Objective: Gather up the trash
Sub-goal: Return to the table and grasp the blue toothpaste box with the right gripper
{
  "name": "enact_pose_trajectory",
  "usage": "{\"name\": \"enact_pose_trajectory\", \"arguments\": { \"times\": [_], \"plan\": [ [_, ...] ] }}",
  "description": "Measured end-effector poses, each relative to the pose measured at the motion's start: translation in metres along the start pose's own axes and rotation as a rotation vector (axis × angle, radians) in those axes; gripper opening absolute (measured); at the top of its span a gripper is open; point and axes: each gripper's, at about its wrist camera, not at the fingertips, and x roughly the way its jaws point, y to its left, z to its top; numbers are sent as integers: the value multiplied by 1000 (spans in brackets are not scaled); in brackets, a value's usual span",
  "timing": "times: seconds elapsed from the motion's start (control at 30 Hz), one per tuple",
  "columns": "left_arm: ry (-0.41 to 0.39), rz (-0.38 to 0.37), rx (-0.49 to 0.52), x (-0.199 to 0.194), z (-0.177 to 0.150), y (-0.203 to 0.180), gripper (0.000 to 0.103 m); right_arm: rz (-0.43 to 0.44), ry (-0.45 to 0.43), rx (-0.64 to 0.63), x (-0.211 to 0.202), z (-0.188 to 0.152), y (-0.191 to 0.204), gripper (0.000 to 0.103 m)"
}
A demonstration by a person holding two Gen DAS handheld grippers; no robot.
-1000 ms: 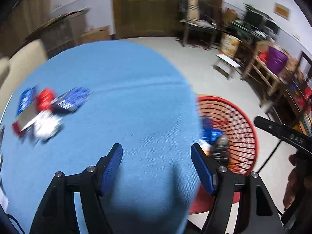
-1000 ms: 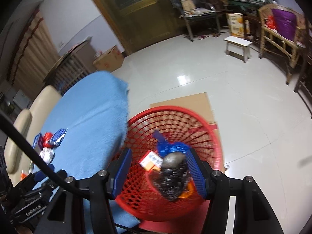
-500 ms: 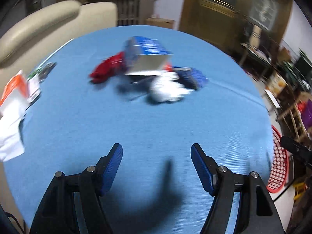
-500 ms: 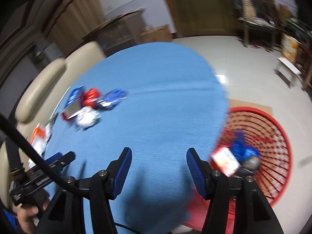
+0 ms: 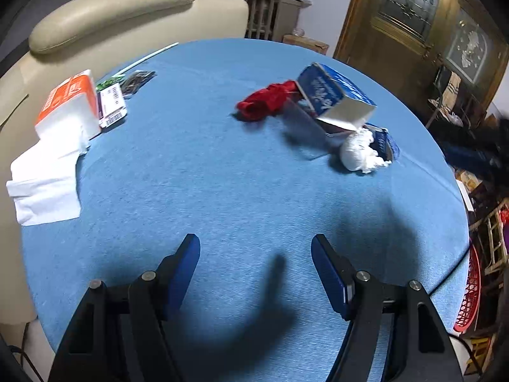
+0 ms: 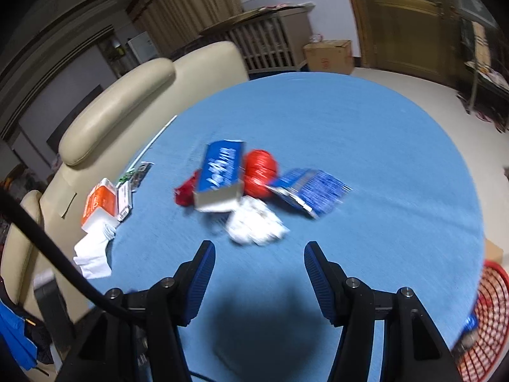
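Observation:
A heap of trash lies on the round blue table (image 5: pixel 222 191) (image 6: pixel 366 133): an open blue carton (image 5: pixel 334 98) (image 6: pixel 221 172), a red crumpled wrapper (image 5: pixel 265 100) (image 6: pixel 259 172), a white crumpled tissue (image 5: pixel 361 154) (image 6: pixel 254 222) and a blue foil wrapper (image 5: pixel 386 143) (image 6: pixel 313 192). My left gripper (image 5: pixel 256 265) hangs open over bare cloth, well short of the heap. Just in front of the white tissue my right gripper (image 6: pixel 257 269) stands open with nothing between its fingers. The red mesh basket (image 5: pixel 470 289) (image 6: pixel 483 324) sits on the floor past the table's right edge.
An orange tissue pack (image 5: pixel 68 103) (image 6: pixel 98 202) with loose white sheets (image 5: pixel 44 184) and small packets (image 5: pixel 111 105) lie at the table's left rim. A cream sofa (image 5: pixel 111 9) (image 6: pixel 121 111) stands behind. A black cable (image 6: pixel 54 251) crosses the right wrist view.
Both grippers swung left from the red basket to over the table. The right one let its dark wad fall into the basket and now faces the heap, empty.

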Motion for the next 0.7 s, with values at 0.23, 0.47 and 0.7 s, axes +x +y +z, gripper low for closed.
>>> {"name": "enact_pose_trajectory", "arguments": {
  "times": [0.23, 0.47, 0.7],
  "plan": [
    [-11, 12, -38, -4, 5, 16, 73, 10, 23, -71, 48, 43, 36, 67],
    [-6, 18, -57, -2, 8, 25, 73, -24, 77, -84, 89, 56, 43, 67],
    [-2, 33, -60, 0, 12, 27, 73, -45, 112, -124, 114, 60, 53, 67]
  ]
}}
